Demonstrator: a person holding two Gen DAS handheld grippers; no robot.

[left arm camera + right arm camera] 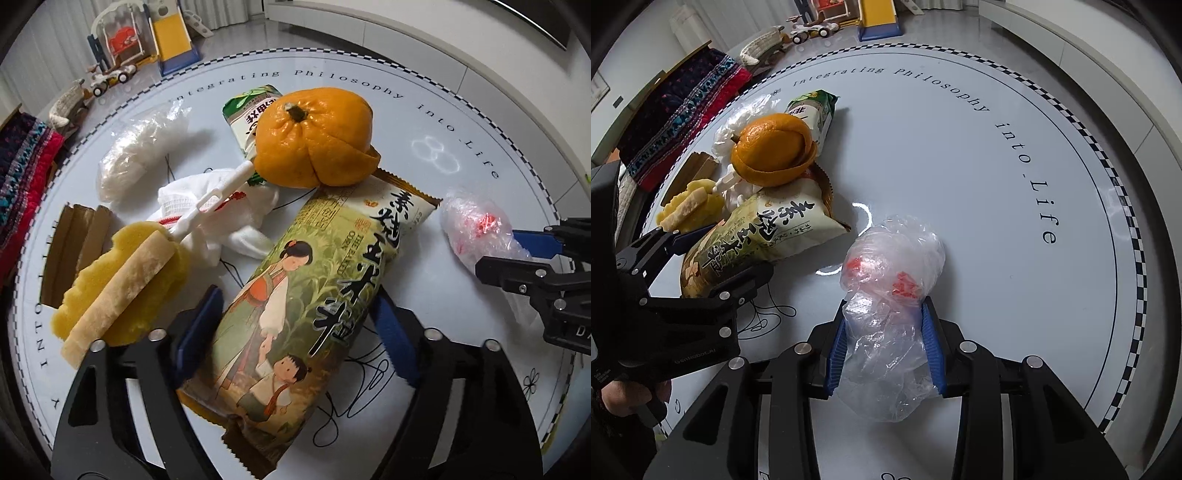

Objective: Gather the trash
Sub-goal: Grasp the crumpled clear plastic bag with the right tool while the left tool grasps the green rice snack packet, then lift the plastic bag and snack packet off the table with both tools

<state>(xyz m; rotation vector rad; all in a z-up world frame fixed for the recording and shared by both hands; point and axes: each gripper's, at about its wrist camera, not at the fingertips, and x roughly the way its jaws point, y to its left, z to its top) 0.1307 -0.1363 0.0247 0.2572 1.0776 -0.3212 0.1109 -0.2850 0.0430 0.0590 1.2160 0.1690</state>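
Crinkled clear plastic bag (890, 314), red-printed, sits pinched between the right gripper (886, 350) pads, near right on the round white table (1015, 229). One glossy corn-snack packet (295, 295) lies between the left gripper (291, 325) fingers, touching both pads. One hollow orange peel (317, 136) rests on its far end.

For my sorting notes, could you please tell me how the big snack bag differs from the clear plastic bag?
The snack bag is opaque, printed and puffed; the plastic bag is clear and crumpled. The snack bag touches the orange peel; the plastic bag lies apart. Each sits between a tool's fingers on the table.
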